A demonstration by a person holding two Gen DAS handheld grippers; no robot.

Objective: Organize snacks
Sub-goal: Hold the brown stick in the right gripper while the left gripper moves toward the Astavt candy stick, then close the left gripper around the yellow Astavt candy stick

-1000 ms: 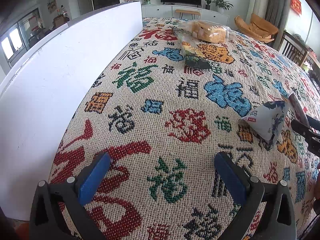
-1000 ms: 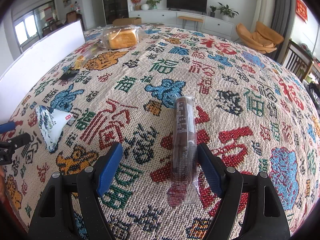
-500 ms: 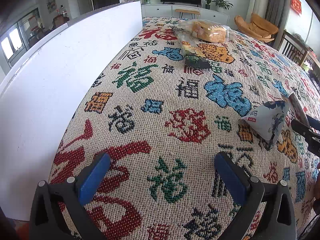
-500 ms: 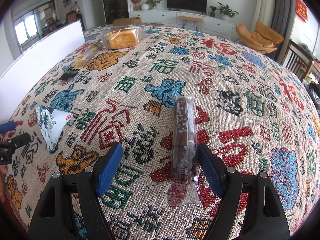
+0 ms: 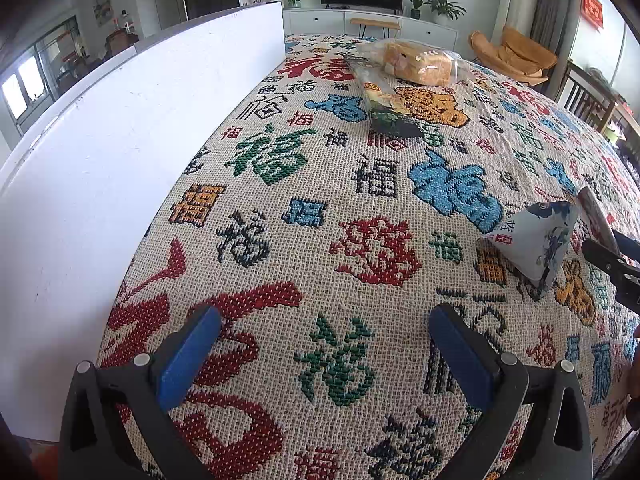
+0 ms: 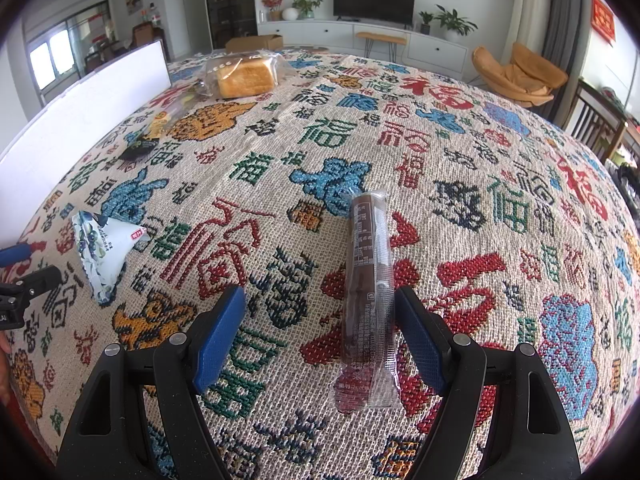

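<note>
A long brown snack bar in clear wrap (image 6: 369,288) lies on the patterned tablecloth between the fingers of my open right gripper (image 6: 320,332), close to the right finger. A white and blue triangular pouch (image 6: 105,249) lies to the left; in the left wrist view it (image 5: 538,240) is at the right. A bagged bread loaf (image 6: 245,76) and a dark flat packet (image 5: 386,100) lie at the far end. My left gripper (image 5: 322,354) is open and empty over bare cloth.
A white board (image 5: 120,152) stands along the table's left edge. The cloth (image 6: 480,184) stretches to the right. Chairs (image 6: 520,72) and a TV cabinet (image 6: 372,36) stand beyond the table.
</note>
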